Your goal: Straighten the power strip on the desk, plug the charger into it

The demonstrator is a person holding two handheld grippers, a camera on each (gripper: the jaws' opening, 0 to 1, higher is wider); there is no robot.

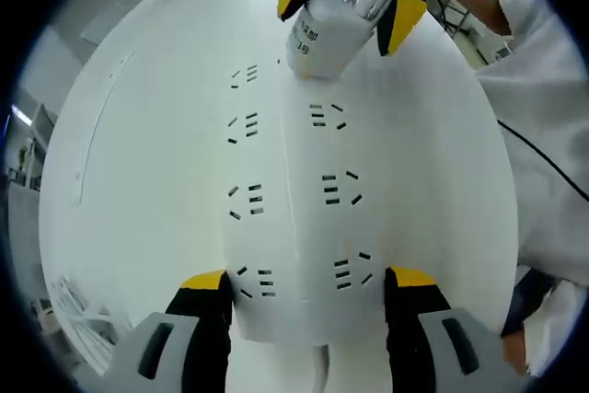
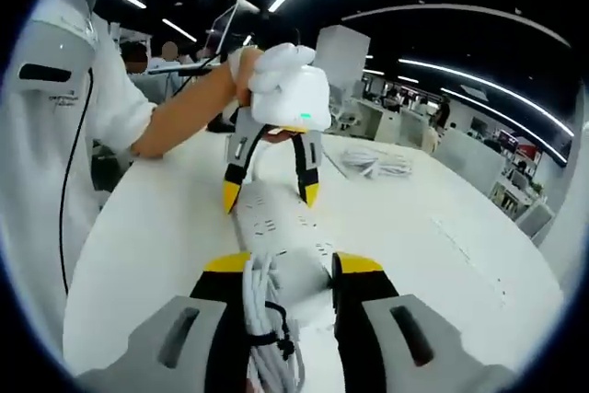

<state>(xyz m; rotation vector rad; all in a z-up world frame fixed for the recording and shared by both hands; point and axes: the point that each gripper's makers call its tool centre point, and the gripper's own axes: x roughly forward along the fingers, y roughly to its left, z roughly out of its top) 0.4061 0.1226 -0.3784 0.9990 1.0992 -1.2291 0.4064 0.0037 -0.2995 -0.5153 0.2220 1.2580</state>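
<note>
Your left gripper (image 1: 306,294) stands at the cable end of the power strip (image 1: 294,200), one jaw on each long side of it, so the tongs are set narrow around the strip and hold it. The strip lies flat on the white desk (image 1: 138,154), and the left gripper view shows its two rows of sockets from above.

At the far end of the strip, your right gripper (image 1: 348,6) holds the white charger (image 1: 322,39) between its yellow-tipped jaws. The bottom of the charger meets the last socket of the strip; I cannot tell how deep it sits.

The right gripper view shows the same things from the other end. There your right gripper (image 2: 290,269) is closed on the charger (image 2: 299,283), and a bundle of white cable (image 2: 267,319) lies between the jaws, tied with a dark strap. Beyond the charger the strip (image 2: 276,213) runs away from you to your left gripper (image 2: 272,192), which comes down on it from above.

This view also shows a person's forearm (image 2: 184,121) above the left gripper, and a heap of white cables (image 2: 373,165) on the desk (image 2: 433,227), well apart from the strip.
</note>
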